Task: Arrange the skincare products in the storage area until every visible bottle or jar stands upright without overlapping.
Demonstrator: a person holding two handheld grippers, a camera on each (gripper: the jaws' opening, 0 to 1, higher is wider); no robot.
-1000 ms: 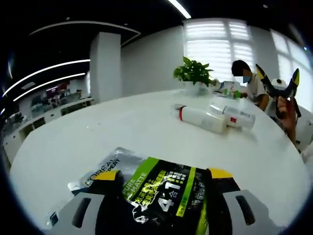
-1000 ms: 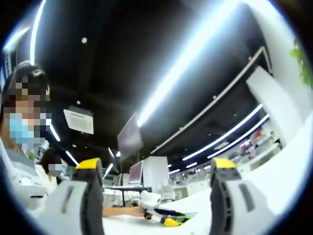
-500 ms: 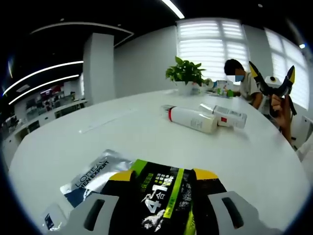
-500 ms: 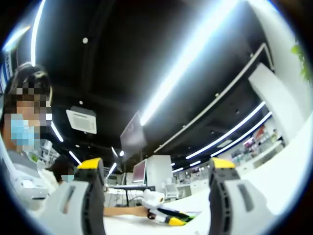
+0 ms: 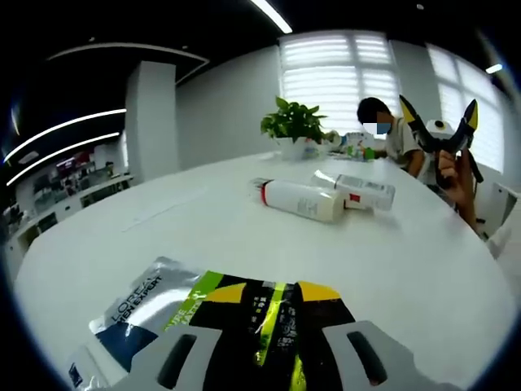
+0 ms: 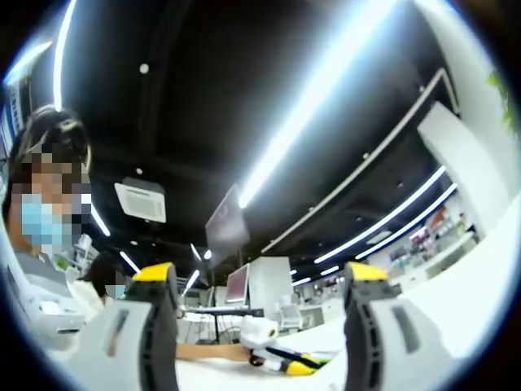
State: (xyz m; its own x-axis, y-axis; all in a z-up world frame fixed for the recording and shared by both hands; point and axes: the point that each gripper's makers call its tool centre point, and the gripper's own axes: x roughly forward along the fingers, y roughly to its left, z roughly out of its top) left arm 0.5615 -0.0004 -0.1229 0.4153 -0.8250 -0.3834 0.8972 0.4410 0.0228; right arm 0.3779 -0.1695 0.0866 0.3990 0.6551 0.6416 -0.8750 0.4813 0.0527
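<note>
A black and green L'Oréal pouch (image 5: 163,305) lies flat on the white table (image 5: 407,269), its near end between my jaws. My left gripper (image 5: 275,292) is shut on that end, and its yellow tips press the pouch from both sides. Farther off, a white tube with a red band (image 5: 297,199) lies on its side. Touching it is a pale box-shaped product (image 5: 362,191), which is also lying down. My right gripper (image 5: 440,134), held up off the table by a hand at the far right, has its jaws spread. In the right gripper view that gripper (image 6: 260,273) is open, aimed at the ceiling.
A potted green plant (image 5: 291,122) stands at the table's far edge. A person (image 5: 383,134) sits behind it among small items. The right gripper view has a masked person (image 6: 49,220) at left. Low down is my left gripper (image 6: 281,362), with office desks behind it.
My left gripper's jaws have drawn steadily together onto the pouch, and the left view has shifted a little. The right gripper has stayed open and has hardly moved.
</note>
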